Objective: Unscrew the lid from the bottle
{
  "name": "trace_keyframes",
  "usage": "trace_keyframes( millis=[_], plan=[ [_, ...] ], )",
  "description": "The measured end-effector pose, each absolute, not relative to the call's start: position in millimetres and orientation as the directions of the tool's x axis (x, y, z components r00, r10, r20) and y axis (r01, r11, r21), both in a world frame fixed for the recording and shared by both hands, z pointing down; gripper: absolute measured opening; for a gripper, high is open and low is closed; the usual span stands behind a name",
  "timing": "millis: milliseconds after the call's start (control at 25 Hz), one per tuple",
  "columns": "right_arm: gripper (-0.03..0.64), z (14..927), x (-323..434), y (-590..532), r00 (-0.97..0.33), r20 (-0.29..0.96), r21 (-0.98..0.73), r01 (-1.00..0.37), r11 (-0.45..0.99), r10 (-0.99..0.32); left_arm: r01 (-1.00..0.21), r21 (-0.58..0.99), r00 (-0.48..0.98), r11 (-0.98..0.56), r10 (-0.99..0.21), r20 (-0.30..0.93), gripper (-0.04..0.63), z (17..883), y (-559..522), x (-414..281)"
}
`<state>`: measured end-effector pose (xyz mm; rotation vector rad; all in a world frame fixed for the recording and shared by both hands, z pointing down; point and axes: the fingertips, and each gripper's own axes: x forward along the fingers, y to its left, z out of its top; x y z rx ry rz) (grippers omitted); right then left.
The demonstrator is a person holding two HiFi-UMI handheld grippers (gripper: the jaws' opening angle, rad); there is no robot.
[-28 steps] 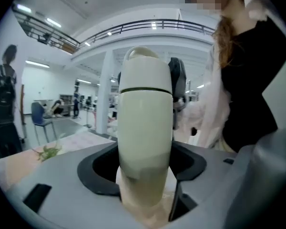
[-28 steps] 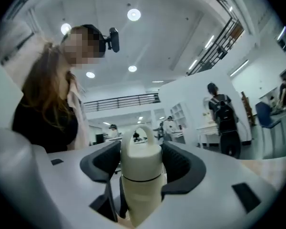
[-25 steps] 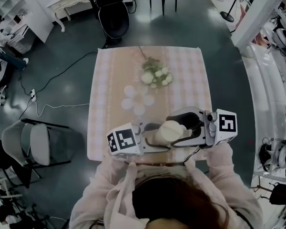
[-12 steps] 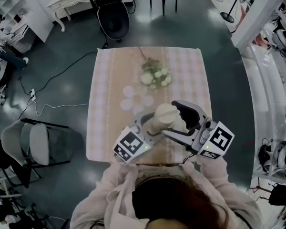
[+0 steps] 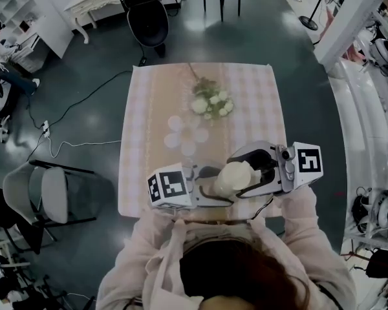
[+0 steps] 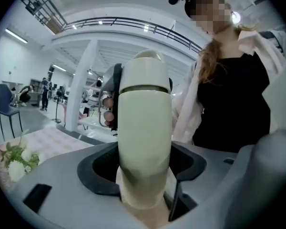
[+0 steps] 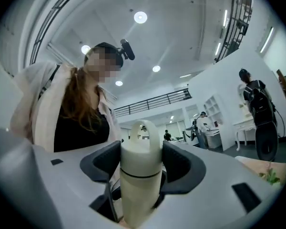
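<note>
A cream bottle (image 5: 213, 187) stood roughly upright over the near edge of the table (image 5: 142, 147), its domed, loop-topped lid (image 5: 235, 175) still seated above a thin dark seam.

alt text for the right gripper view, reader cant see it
A cream bottle sits between the pads of the right tool, which has just been closing on its lid. Behind it is a person in a black top, under a white ceiling with round lights.

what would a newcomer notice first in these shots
A cream bottle is held above the table's near edge: the left gripper clamps its body, while the right gripper, whose fingers have just been closing, grips the lid. Further back on the table lies a spray of white flowers.
</note>
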<state>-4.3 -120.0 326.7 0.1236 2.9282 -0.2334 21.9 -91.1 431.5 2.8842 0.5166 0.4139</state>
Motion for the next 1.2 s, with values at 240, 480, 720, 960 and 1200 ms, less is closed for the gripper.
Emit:
trace_keyframes(
  millis=[240,480,720,960,1200],
  plan=[
    [0.426,334,2,-160,-0.946,-0.191,-0.286,-0.200,0.937,-0.260,-0.038,0.136,0.951,-0.990,0.006,0.310,0.313,445,-141,25],
    [0.308,354,-3,-175,-0.849,-0.055,-0.203,-0.506,0.839,-0.525,-0.207,-0.012,0.884,-0.978,-0.192,0.427,0.313,466,-158,28],
    [0.308,341,-8,-124,-0.988,-0.134,-0.136,-0.055,0.989,-0.073,0.162,0.139,0.907,-0.977,0.203,0.368,0.313,457,-103,30],
    [0.312,328,-7,-106,-0.972,-0.212,-0.111,0.129,0.985,0.104,0.282,0.205,0.895,-0.937,0.334,0.295,0.313,448,-84,31],
    [0.424,344,8,-152,-0.925,-0.198,-0.225,-0.280,0.933,-0.325,-0.122,0.149,0.932,-0.981,-0.062,0.356,0.313,455,-139,34]
  ],
)
